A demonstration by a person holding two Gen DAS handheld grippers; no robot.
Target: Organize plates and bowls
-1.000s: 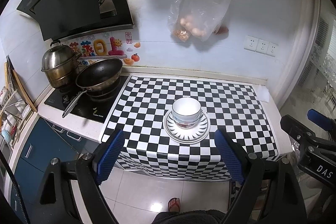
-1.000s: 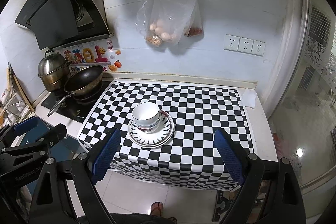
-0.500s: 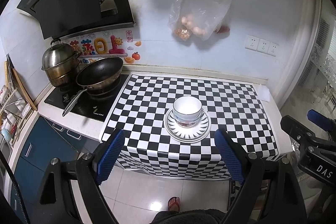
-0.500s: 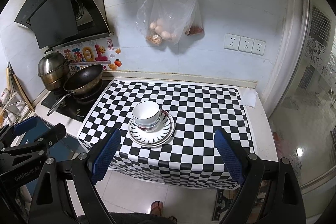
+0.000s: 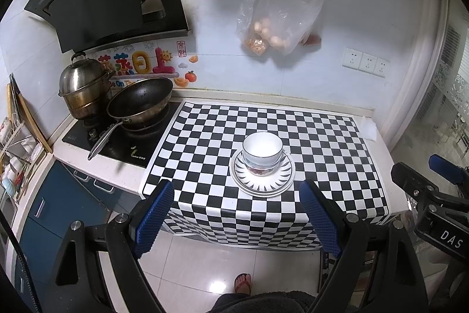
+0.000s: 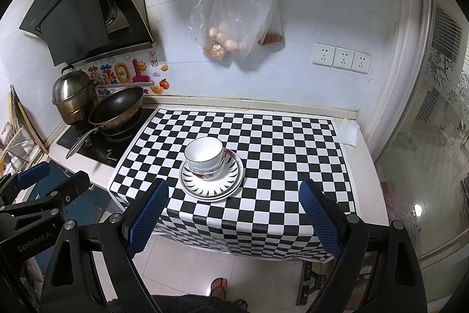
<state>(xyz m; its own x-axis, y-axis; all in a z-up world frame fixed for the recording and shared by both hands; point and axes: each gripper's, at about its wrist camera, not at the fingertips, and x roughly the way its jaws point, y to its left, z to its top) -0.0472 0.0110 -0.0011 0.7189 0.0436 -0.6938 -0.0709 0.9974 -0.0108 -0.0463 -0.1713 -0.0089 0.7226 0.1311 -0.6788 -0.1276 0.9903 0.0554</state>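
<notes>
White bowls (image 5: 262, 150) (image 6: 205, 156) sit nested one inside another on a stack of white plates (image 5: 263, 184) (image 6: 218, 188) with black ray marks. The stack stands near the front middle of the checkered mat (image 5: 322, 143) (image 6: 278, 143). My left gripper (image 5: 237, 220) is open and hangs in front of the counter edge, well short of the stack, with nothing between its blue pads. My right gripper (image 6: 234, 220) is likewise open and empty, back from the counter. Each view also catches the other gripper at its side edge.
A stove (image 5: 117, 143) with a dark wok (image 5: 140, 101) and a steel pot (image 5: 82, 90) fills the counter's left end. A plastic bag (image 5: 278, 22) hangs on the wall. A white cloth (image 5: 368, 128) lies at the mat's far right corner. A sandalled foot (image 5: 242, 282) stands on the floor.
</notes>
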